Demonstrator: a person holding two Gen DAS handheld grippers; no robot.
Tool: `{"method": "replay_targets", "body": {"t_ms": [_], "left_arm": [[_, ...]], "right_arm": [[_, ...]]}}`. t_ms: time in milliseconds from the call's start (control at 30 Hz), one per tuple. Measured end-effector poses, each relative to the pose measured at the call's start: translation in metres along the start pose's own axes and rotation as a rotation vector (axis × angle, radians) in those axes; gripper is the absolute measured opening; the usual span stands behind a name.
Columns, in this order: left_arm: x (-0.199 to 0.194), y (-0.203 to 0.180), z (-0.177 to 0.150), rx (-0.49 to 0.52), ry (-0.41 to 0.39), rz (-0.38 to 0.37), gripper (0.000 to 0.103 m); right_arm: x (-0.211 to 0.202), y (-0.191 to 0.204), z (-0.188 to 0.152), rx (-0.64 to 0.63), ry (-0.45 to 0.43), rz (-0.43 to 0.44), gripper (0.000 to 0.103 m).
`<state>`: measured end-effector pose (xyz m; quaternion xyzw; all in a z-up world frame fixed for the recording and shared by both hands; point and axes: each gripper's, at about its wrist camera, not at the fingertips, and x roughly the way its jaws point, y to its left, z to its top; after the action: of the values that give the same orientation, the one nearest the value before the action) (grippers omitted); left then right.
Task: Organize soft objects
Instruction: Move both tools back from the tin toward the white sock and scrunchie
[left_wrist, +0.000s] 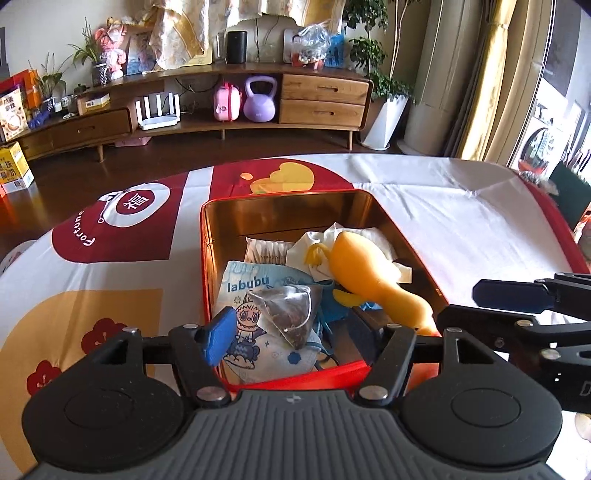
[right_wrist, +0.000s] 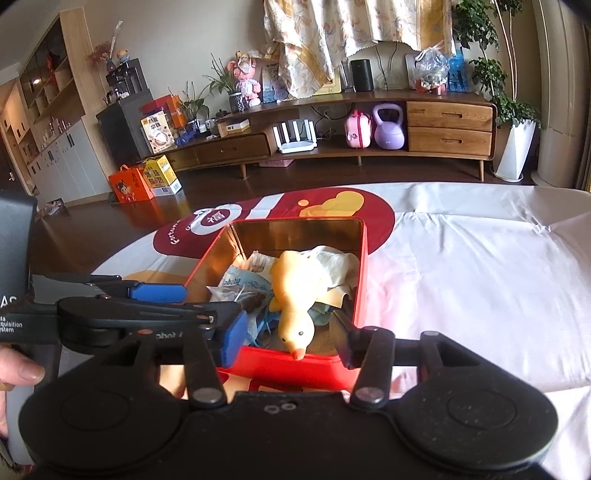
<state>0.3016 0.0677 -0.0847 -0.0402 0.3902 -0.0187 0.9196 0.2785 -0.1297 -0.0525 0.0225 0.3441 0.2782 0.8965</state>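
A red tin box (left_wrist: 207, 258) (right_wrist: 360, 269) with a gold inside stands on the table. In it lie a yellow rubber duck (left_wrist: 373, 277) (right_wrist: 295, 295), a pyramid tea bag (left_wrist: 291, 310), a labubu pack (left_wrist: 251, 288), a white tissue pack (left_wrist: 266, 251) and white cloth (left_wrist: 373, 236). My left gripper (left_wrist: 295, 332) is open and empty over the box's near edge, above the labubu pack. My right gripper (right_wrist: 291, 343) is open and empty at the box's near edge, with the duck's head between its fingers. Each gripper shows in the other's view (left_wrist: 517, 295) (right_wrist: 159, 295).
The table wears a white cloth with red and yellow prints (left_wrist: 443, 206) (right_wrist: 480, 277). Behind it are a wooden floor, a long wooden sideboard (left_wrist: 317, 99) with a purple kettlebell (left_wrist: 260, 99), plants and boxes on the floor.
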Motion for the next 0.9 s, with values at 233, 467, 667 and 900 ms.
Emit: {"method": "replay_targets", "body": {"t_ms": [233,467,667,900], "left_arm": [[-0.031,-0.003,-0.005,-0.003,-0.033,0.002,0.066],[-0.068,-0.008,-0.014,-0.011,-0.072,-0.018,0.070],[-0.094,-0.016,-0.026,-0.013,-0.091,-0.051,0.076],[-0.109,-0.022,-0.048,-0.034,-0.083,-0.094,0.079]], "right_arm": [[-0.031,0.005,-0.002,-0.004,-0.037,0.009,0.062],[-0.062,0.010,-0.009,-0.017,-0.062,0.012,0.071],[-0.076,0.012,-0.017,-0.024,-0.071,0.007,0.082],[-0.097,0.008,-0.035,-0.009,-0.087,-0.008,0.093]]}}
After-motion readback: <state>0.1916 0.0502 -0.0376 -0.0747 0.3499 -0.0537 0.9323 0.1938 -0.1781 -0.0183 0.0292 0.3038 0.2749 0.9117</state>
